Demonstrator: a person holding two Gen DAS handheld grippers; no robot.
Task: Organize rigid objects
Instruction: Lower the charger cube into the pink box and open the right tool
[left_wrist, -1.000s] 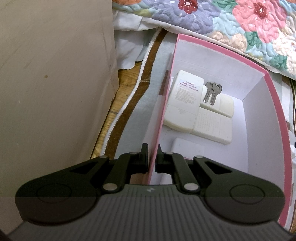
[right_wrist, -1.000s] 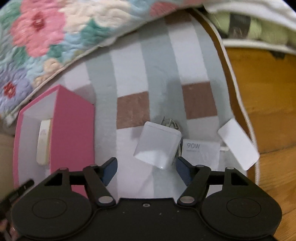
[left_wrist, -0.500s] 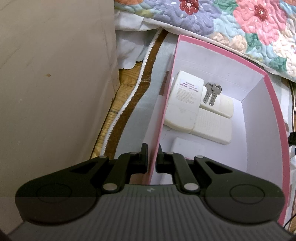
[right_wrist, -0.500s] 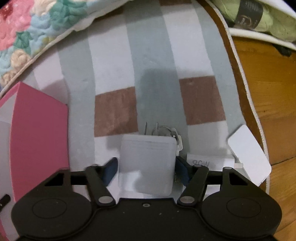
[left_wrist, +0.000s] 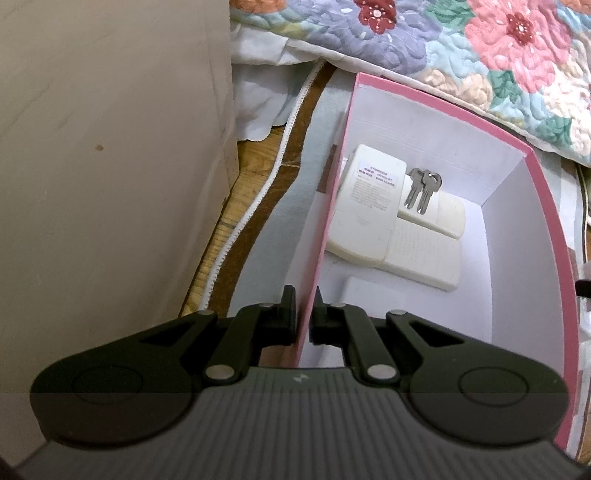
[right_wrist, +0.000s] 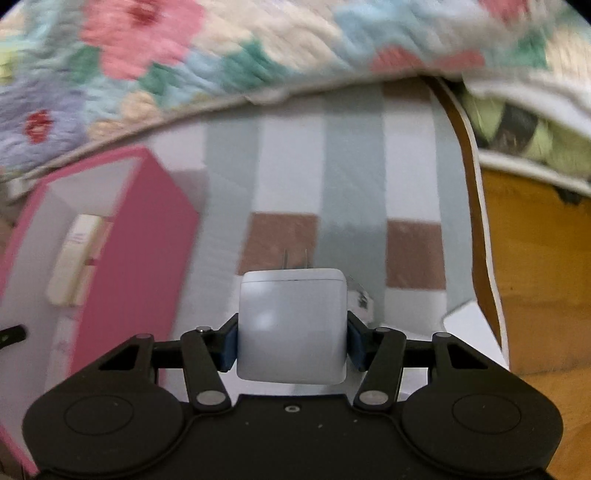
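Box: pink cardboard box (left_wrist: 517, 236) with white inside, on the striped grey, white and brown rug (right_wrist: 354, 177).
Contents: cream plastic blocks (left_wrist: 369, 206) and two metal keys (left_wrist: 421, 190).
Left claw (left_wrist: 304, 317): pinched on the box's near wall.
Right claw (right_wrist: 291, 345): blue pads clamped on the white square wall charger (right_wrist: 291, 325), prongs pointing away, just beside the box.

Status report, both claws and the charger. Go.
Left claw shut on pink box wall. Right claw clamped on white charger, prongs forward. Nothing between charger and box.
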